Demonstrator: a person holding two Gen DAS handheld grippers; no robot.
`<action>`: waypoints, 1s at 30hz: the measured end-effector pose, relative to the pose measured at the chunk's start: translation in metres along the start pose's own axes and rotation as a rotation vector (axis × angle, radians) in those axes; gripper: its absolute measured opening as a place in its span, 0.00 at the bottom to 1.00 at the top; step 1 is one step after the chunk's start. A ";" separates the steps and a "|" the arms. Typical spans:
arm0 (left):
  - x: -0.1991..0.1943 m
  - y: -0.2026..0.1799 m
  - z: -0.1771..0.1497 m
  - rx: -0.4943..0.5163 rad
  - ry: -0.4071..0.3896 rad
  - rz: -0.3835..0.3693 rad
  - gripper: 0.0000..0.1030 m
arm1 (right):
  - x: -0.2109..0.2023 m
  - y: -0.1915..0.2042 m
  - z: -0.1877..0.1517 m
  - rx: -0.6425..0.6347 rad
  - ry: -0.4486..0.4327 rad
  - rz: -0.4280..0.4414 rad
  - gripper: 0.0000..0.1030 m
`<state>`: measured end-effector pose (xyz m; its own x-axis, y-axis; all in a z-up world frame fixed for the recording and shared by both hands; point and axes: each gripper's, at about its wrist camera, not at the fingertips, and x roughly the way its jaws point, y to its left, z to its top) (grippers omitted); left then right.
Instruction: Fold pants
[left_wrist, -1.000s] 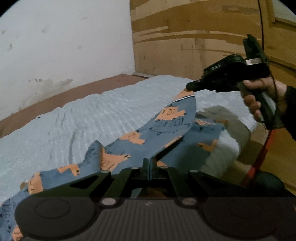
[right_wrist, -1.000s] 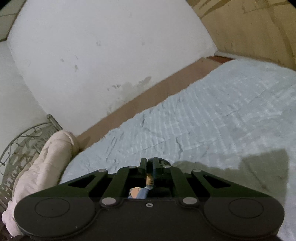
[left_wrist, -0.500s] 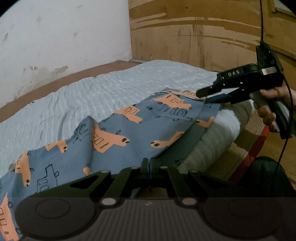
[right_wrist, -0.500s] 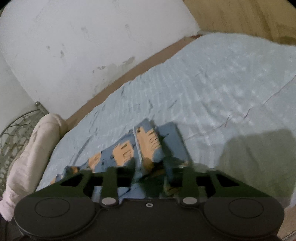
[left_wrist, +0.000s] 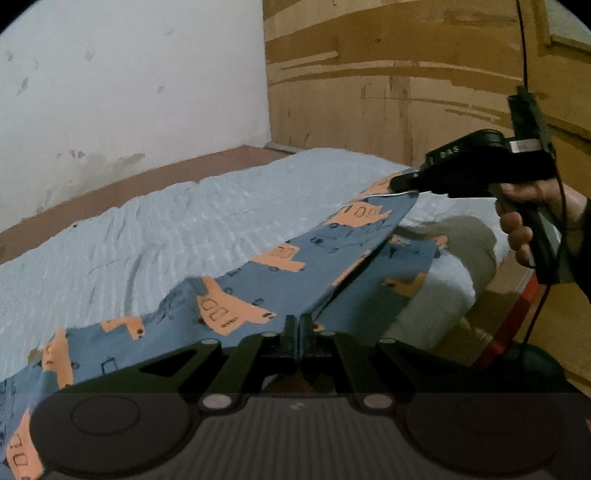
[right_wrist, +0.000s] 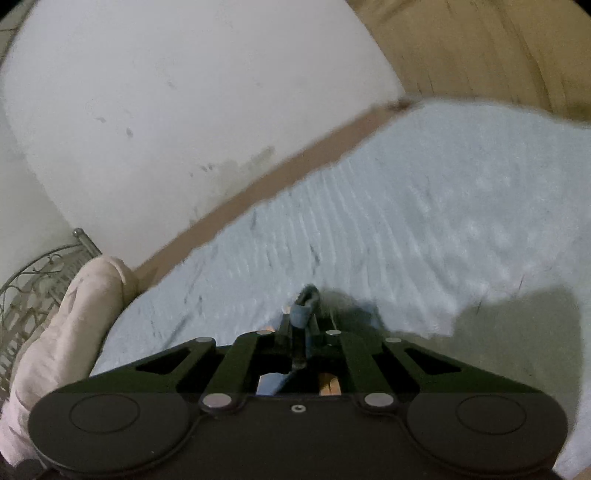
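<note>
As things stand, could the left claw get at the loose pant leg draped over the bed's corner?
Probably not yet: the left claw is shut on the pants, so it would have to let go first. Otherwise the draped leg lies uncovered just ahead.

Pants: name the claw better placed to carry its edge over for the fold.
Probably right: the right claw pinches the pants lifted edge high, while the left claw grips lower.
</note>
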<state>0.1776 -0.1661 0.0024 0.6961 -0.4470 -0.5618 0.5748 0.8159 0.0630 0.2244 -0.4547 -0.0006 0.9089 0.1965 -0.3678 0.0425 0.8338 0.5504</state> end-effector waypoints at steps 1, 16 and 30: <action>0.002 -0.002 0.000 0.008 0.003 -0.003 0.00 | -0.007 0.000 0.001 -0.009 -0.019 -0.005 0.04; 0.016 -0.010 -0.019 0.061 0.084 -0.022 0.33 | -0.037 -0.036 -0.042 0.004 0.009 -0.084 0.36; 0.004 0.025 -0.026 -0.248 0.070 0.141 0.95 | -0.027 -0.029 -0.062 0.085 0.065 0.018 0.63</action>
<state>0.1834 -0.1377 -0.0200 0.7255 -0.3035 -0.6177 0.3455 0.9368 -0.0546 0.1725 -0.4521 -0.0533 0.8809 0.2468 -0.4038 0.0636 0.7837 0.6179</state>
